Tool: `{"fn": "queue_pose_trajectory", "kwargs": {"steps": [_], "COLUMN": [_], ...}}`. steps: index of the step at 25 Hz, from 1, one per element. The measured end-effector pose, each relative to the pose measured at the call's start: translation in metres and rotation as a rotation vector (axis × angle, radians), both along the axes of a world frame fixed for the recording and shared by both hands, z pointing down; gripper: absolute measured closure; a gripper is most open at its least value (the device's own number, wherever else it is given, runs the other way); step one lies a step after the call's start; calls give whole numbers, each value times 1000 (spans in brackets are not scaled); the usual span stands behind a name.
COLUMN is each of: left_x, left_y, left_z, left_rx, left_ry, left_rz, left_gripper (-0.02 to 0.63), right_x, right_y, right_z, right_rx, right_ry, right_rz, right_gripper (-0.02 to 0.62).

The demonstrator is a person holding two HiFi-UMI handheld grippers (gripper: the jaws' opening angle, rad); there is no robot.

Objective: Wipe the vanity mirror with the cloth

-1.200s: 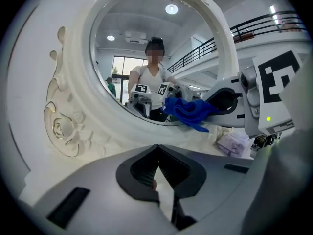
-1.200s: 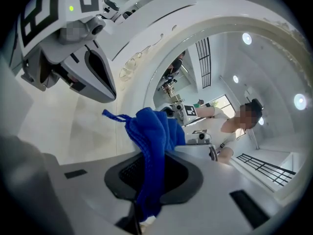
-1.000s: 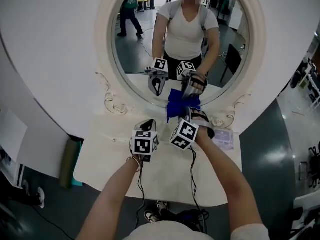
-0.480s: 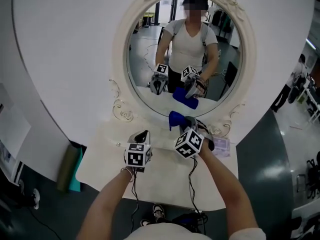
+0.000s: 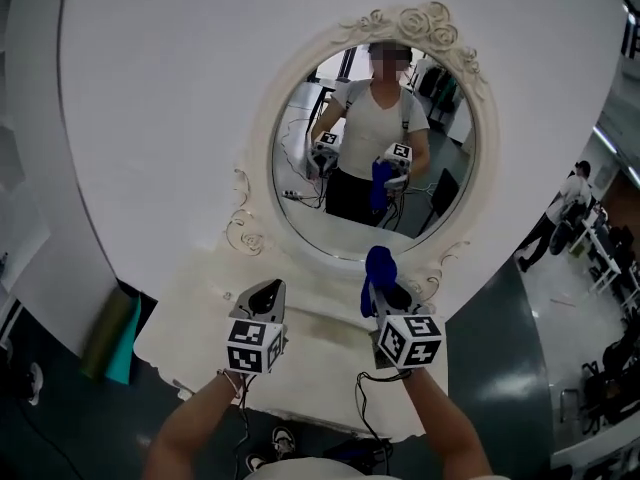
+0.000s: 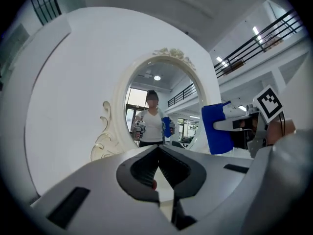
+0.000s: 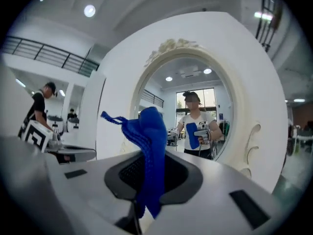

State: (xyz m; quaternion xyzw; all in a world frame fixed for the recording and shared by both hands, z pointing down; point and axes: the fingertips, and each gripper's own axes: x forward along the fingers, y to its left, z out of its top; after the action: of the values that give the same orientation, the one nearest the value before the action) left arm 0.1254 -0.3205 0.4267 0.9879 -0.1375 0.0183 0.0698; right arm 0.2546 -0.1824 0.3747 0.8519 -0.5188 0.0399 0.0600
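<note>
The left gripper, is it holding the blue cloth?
No, the left gripper has nothing between its jaws; the cloth is pinched in the right gripper.

Blue cloth [image 5: 379, 265], cream scrollwork mirror frame [image 5: 262, 168] — white wall [image 5: 150, 88], dark grey floor [image 5: 520, 313]

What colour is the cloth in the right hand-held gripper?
Bright blue. The cloth shows best in the right gripper view.

1. My left claw [image 5: 266, 290] points forward, its jaws pressed together with nothing between them.
2. My right claw [image 5: 381, 290] sits near it, jaws clamped on the cloth [image 5: 379, 265].
3. My left forearm [image 5: 195, 426] and right forearm [image 5: 443, 423] both reach forward.
</note>
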Motion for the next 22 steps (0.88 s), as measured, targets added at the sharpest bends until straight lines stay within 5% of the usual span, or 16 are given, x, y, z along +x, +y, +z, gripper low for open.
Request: {"fn": "queue_pose_trajectory", "kwargs": {"steps": [6, 17, 22], "left_x": [-35, -80, -91], "left_y": [27, 63, 71], "left_z": [-20, 16, 31], "left_rx": [-16, -94, -100], "left_ry": [83, -8, -37], "left_rz": [-6, -79, -155], "left_gripper": [601, 601, 601], "right_x": [-37, -29, -25], "right_y": [60, 125, 148], "right_z": [-15, 27, 48], "right_rx": [208, 296, 251], "right_ry": [43, -178, -221], "right_rz": [114, 194, 196], "right_gripper": [529, 529, 529]}}
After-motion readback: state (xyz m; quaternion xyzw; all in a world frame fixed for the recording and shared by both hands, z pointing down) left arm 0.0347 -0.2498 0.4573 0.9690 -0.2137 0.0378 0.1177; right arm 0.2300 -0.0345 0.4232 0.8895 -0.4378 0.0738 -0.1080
